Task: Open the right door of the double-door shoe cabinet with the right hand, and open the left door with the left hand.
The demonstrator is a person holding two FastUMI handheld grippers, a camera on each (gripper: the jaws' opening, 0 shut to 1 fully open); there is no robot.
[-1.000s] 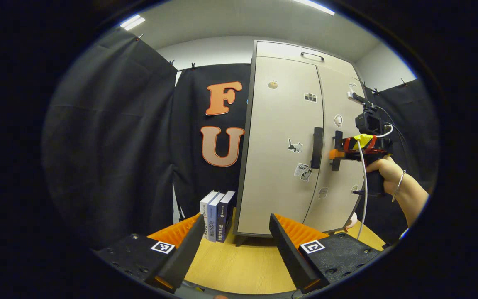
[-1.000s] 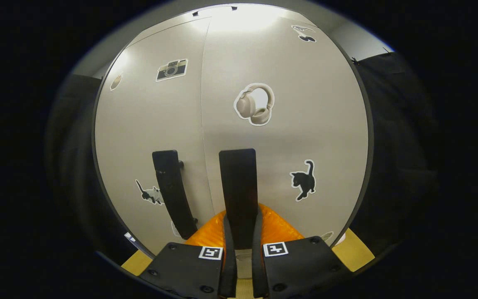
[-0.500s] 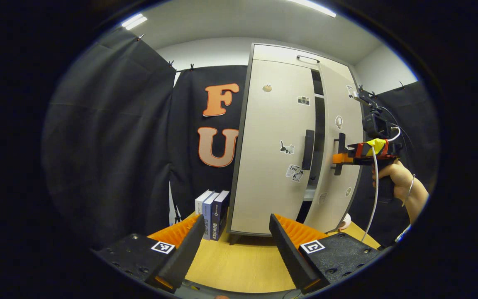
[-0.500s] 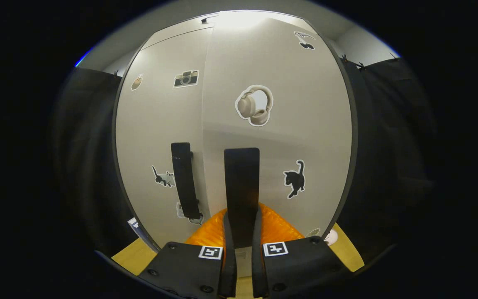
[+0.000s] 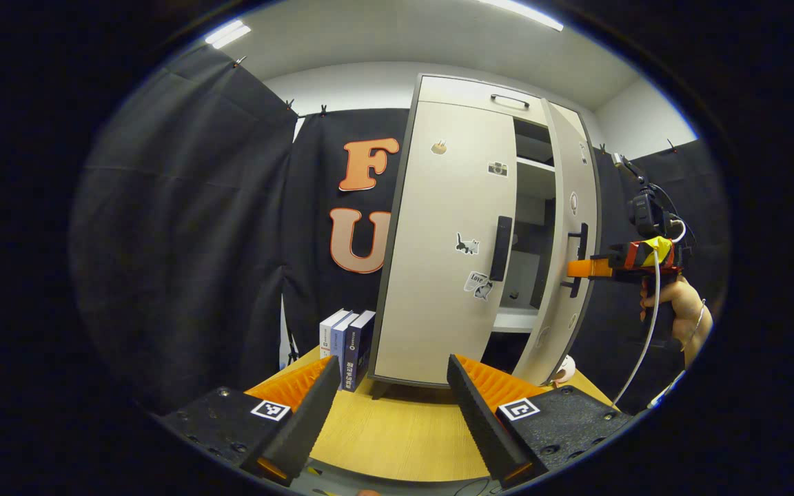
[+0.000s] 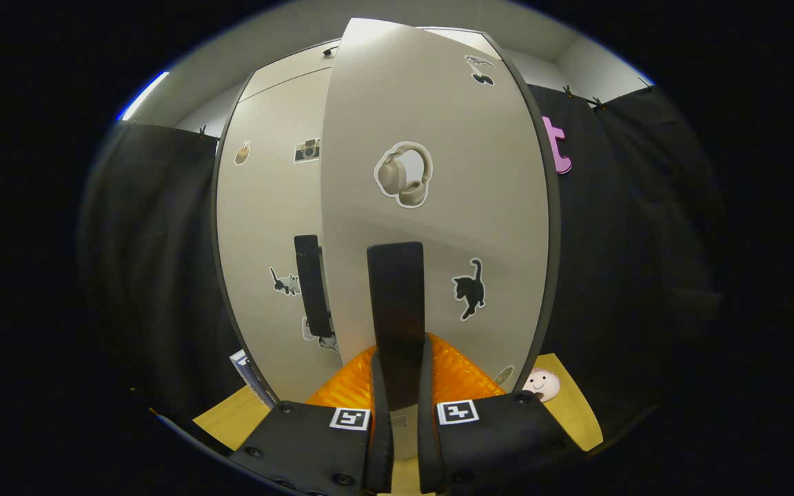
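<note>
The beige shoe cabinet stands at the far edge of the wooden table, its sticker-dotted right door swung partly ajar and its left door closed. The right gripper pinches the right door's black handle. The left gripper hangs spread, well apart from the cabinet.

We see a shoe cabinet in pale beige with a dark grey edge, its left door and right door each carrying a black handle and small stickers: a cream headphone sticker, a black cat sticker and a grey camera sticker. It stands on a light yellow wood-grain worktop, beside three books with white, blue-grey and navy spines. We note a pale pink toy with a drawn smile at the cabinet's foot, and an orange, red and yellow body on the right gripper.
</note>
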